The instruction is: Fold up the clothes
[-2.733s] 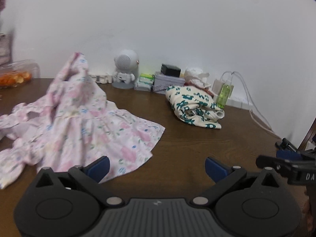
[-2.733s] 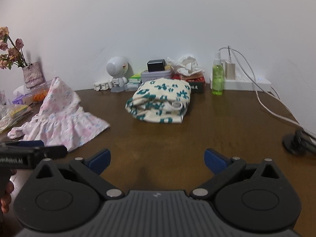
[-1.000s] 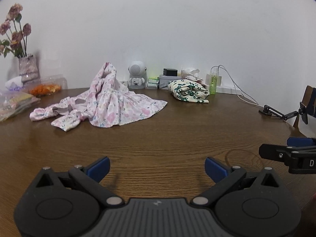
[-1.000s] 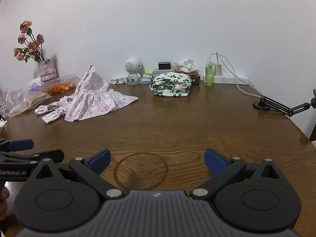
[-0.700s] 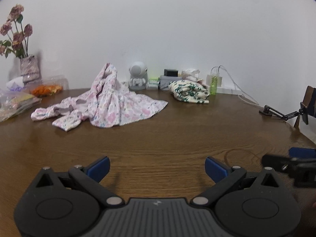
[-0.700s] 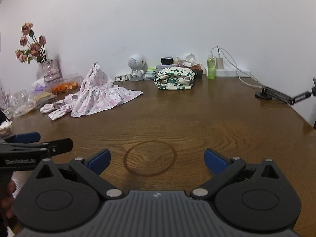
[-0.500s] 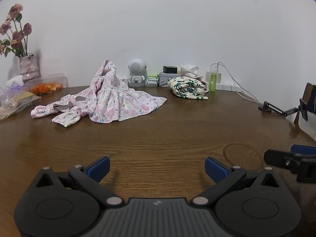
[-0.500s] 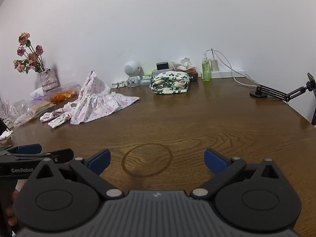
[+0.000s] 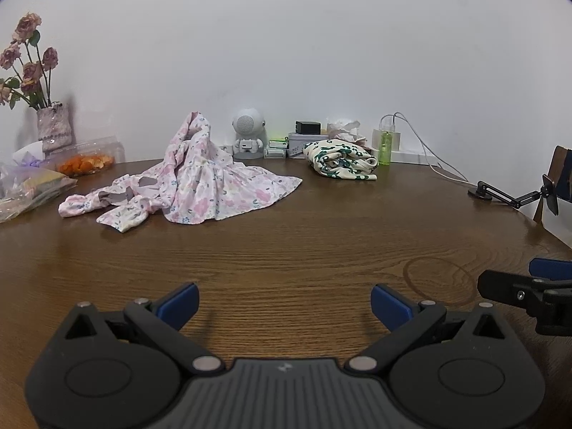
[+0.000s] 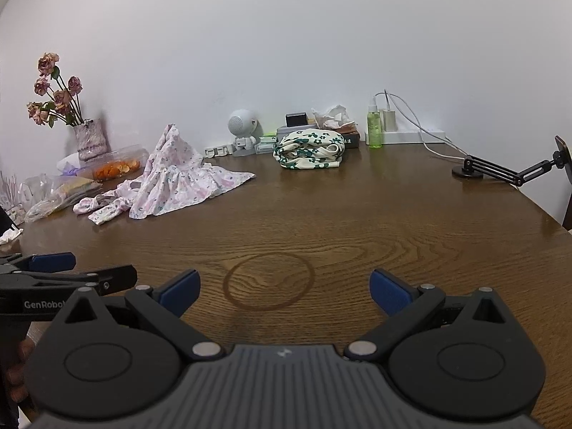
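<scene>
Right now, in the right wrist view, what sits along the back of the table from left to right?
Vase of flowers → orange snack box → pink dress → robot figure → folded green-print cloth → green bottle → phone stand.

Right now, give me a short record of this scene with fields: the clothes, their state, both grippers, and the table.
unfolded garment: pink floral dress, crumpled in a heap, far left of the table
folded garment: cream cloth with green flowers, bundled near the wall
left gripper: jaws wide apart, empty, over bare wood
right gripper: jaws wide apart, empty, above a ring mark
table: brown wood, clutter along the wall
task state: dress not yet folded
</scene>
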The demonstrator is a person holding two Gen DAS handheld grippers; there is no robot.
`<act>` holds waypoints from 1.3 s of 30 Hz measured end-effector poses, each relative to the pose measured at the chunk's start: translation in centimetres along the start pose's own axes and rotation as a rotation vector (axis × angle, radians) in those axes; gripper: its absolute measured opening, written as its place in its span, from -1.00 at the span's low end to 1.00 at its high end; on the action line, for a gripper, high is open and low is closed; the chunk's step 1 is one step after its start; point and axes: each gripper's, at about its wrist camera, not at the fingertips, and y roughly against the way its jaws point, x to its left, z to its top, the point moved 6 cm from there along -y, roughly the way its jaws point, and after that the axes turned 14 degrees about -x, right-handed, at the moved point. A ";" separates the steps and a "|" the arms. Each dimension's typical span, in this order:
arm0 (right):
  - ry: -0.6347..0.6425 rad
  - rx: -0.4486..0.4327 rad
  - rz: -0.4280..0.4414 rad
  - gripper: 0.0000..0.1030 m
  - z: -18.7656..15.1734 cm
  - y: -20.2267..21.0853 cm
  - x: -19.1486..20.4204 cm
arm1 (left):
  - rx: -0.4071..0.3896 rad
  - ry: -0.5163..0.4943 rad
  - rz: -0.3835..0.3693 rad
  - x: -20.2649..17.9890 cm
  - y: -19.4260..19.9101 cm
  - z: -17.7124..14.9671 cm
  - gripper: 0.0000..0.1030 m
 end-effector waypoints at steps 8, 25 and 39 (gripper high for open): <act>0.004 0.007 0.002 0.99 -0.1 -0.1 -0.1 | -0.003 -0.010 0.001 -0.2 0.1 0.0 0.99; 0.019 0.015 0.008 0.99 -0.2 -0.1 0.2 | -0.013 -0.015 -0.006 -0.2 0.2 0.1 0.99; 0.020 0.018 0.011 0.99 -0.2 -0.1 0.2 | -0.019 -0.022 -0.007 -0.3 0.3 0.1 0.99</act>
